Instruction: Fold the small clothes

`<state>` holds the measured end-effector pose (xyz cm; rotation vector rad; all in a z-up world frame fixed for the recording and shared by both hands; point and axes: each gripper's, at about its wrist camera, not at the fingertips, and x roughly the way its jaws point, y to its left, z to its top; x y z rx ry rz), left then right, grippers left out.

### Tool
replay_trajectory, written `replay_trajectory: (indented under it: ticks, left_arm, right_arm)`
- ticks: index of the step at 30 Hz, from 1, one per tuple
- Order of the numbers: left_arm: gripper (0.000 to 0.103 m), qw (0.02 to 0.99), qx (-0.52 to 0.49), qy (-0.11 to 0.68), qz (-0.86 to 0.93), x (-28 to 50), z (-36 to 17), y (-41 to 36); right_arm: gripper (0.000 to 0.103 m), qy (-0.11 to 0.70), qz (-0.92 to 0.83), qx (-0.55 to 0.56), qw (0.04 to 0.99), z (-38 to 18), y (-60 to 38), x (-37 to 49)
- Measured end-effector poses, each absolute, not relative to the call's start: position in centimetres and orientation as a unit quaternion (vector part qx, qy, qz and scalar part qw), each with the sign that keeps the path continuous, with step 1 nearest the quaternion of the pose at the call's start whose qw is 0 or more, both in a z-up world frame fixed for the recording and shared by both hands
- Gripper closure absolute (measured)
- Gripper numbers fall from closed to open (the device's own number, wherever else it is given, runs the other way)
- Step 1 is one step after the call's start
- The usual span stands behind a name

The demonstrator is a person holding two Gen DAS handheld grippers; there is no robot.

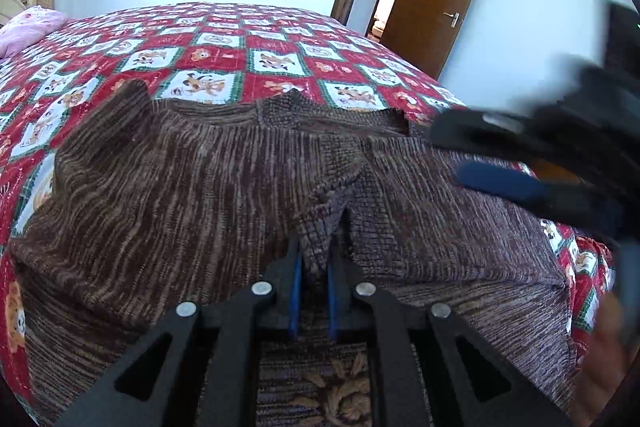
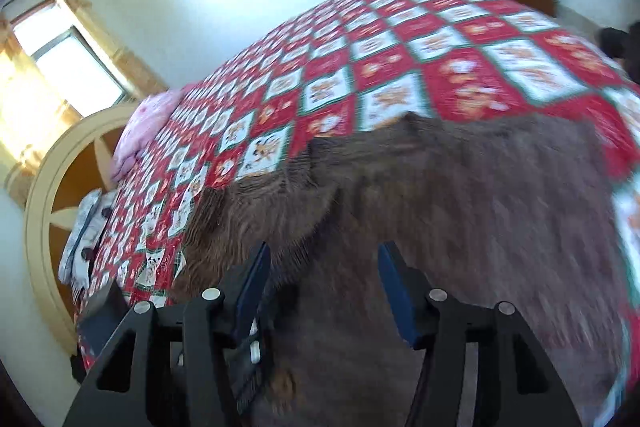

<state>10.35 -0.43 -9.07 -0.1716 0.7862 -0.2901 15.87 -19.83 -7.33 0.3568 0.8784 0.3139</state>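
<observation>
The brown knitted sweater (image 1: 168, 167) lies spread on the near part of the red checked bedspread (image 1: 248, 39). The left gripper (image 1: 314, 259) is clenched on a raised fold of the sweater. The right gripper (image 2: 324, 267) hovers above the knit at the right, jaws apart and holding nothing.

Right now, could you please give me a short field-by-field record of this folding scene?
Surface: bed with red and white checked quilt
Garment: brown knitted sweater, spread on the quilt
Left gripper: shut on a raised fold of the sweater
Right gripper: open above the sweater, nothing between its pads
Background: pink pillow, open brown door
</observation>
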Motion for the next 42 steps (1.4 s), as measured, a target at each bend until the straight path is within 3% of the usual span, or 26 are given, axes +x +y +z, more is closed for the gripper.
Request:
replay_trajectory:
  ticks: [4, 5, 6, 7, 11, 19, 24, 26, 27, 28, 30, 35, 42]
  left_arm:
    - [0.091, 0.907, -0.097, 0.384, -0.146, 10.3, -9.2, -0.1]
    - [0.091, 0.906, -0.100, 0.384, -0.147, 10.3, -9.2, 0.0]
    - [0.091, 0.906, -0.102, 0.384, -0.148, 10.4, -9.2, 0.0]
    - [0.089, 0.905, -0.103, 0.384, -0.148, 10.5, -9.2, 0.0]
    - [0.089, 0.905, -0.110, 0.383, -0.151, 10.7, -9.2, 0.3]
    - [0.090, 0.926, -0.063, 0.336, -0.161, 9.4, -6.1, -2.3]
    - [0.089, 0.912, -0.035, 0.369, -0.175, 10.4, -7.0, -5.9]
    - [0.085, 0.903, -0.018, 0.394, -0.170, 10.7, -8.2, -6.7]
    - [0.077, 0.903, -0.018, 0.391, -0.175, 10.6, -8.1, -6.6]
    - [0.054, 0.902, -0.022, 0.390, -0.186, 10.4, -7.7, -6.2]
    - [0.030, 0.896, -0.030, 0.397, -0.195, 10.1, -7.4, -5.4]
    - [0.031, 0.914, -0.055, 0.371, -0.157, 8.2, -5.2, 0.3]
    - [0.031, 0.908, -0.056, 0.416, -0.014, 10.1, -6.9, 5.8]
  right_arm:
    - [0.049, 0.449, 0.153, 0.142, 0.869, -9.6, -17.2, 20.5]
    - [0.061, 0.457, 0.154, 0.133, 0.866, -10.3, -16.5, 21.3]
    - [0.080, 0.461, 0.160, 0.124, 0.864, -10.8, -15.9, 21.8]
    - [0.088, 0.464, 0.166, 0.115, 0.862, -11.2, -15.4, 22.1]
    - [0.097, 0.453, 0.171, 0.072, 0.872, -11.5, -13.9, 22.1]
    - [0.098, 0.385, 0.175, 0.077, 0.903, -7.0, -16.5, 21.3]
    - [0.098, 0.391, 0.160, 0.083, 0.903, -7.1, -19.1, 22.6]
    - [0.097, 0.417, 0.153, 0.076, 0.893, -8.8, -19.6, 23.2]
    - [0.097, 0.428, 0.145, 0.070, 0.889, -9.5, -19.8, 23.2]
    - [0.097, 0.440, 0.136, 0.073, 0.885, -10.1, -20.3, 23.2]
    - [0.095, 0.430, 0.120, 0.103, 0.889, -9.9, -21.6, 22.5]
    - [0.095, 0.373, 0.092, 0.087, 0.919, -6.1, -23.2, 18.2]
    - [0.095, 0.426, 0.166, 0.067, 0.887, -8.1, -18.7, 15.8]
